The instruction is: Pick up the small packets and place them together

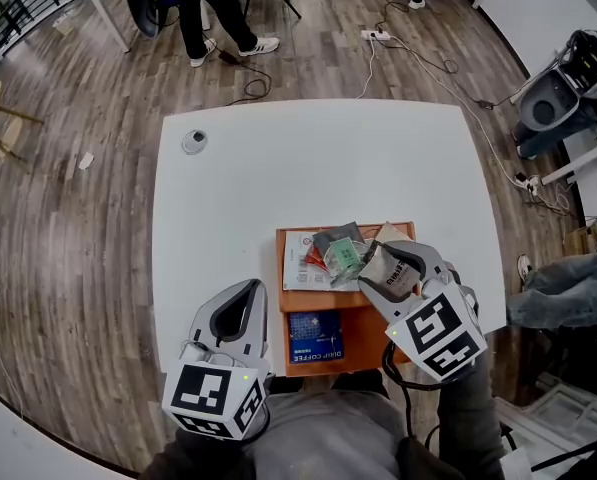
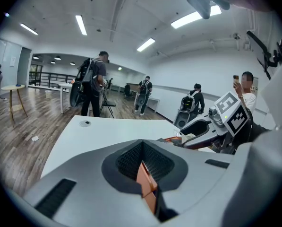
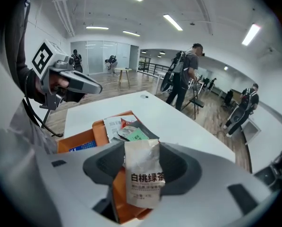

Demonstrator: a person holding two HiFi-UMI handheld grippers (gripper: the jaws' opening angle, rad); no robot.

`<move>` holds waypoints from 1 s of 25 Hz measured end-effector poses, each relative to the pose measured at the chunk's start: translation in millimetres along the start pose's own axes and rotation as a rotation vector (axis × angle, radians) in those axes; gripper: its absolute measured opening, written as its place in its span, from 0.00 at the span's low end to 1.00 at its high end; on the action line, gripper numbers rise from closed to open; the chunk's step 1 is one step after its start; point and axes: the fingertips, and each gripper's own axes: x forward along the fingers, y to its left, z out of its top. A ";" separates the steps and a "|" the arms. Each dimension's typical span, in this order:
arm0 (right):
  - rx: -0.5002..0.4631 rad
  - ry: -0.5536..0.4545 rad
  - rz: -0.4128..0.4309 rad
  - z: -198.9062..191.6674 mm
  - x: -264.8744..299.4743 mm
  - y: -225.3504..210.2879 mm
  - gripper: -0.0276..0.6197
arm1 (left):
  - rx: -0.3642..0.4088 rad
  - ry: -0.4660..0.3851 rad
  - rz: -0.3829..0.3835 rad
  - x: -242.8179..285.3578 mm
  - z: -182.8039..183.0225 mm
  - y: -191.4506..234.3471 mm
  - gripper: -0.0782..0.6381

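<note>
An orange tray point(image 1: 300, 302) sits at the near edge of the white table point(image 1: 308, 168). Several small packets point(image 1: 340, 252) lie heaped in its far half, and a blue packet point(image 1: 315, 336) lies alone in the near half. My right gripper point(image 1: 393, 264) hangs over the tray's right side. A beige tea packet point(image 3: 144, 174) stands upright between its wide-spread jaws, and the pads do not press it. My left gripper point(image 1: 252, 287) rests just left of the tray with its tips together and nothing held. The tray's orange edge point(image 2: 145, 183) shows through its hollow.
A small round disc point(image 1: 194, 141) lies at the table's far left corner. People point(image 1: 208, 8), chairs and cables point(image 1: 418, 53) are on the wooden floor beyond the table. A seated person's legs point(image 1: 563, 288) are off to the right.
</note>
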 end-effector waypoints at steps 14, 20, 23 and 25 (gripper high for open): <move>0.028 -0.068 -0.058 9.2 -11.7 -1.1 0.40 | 0.014 -0.023 -0.014 -14.9 1.5 -8.6 0.10; 0.015 -0.083 -0.034 14.3 -10.4 3.5 0.48 | 0.013 -0.024 -0.004 -17.5 1.0 -5.0 0.10; 0.011 -0.085 -0.043 13.9 -11.5 2.2 0.48 | 0.012 -0.021 -0.007 -15.3 -0.2 -6.2 0.10; 0.011 -0.083 -0.046 13.0 -12.8 0.9 0.48 | 0.012 -0.018 -0.012 -13.4 -0.1 -8.0 0.10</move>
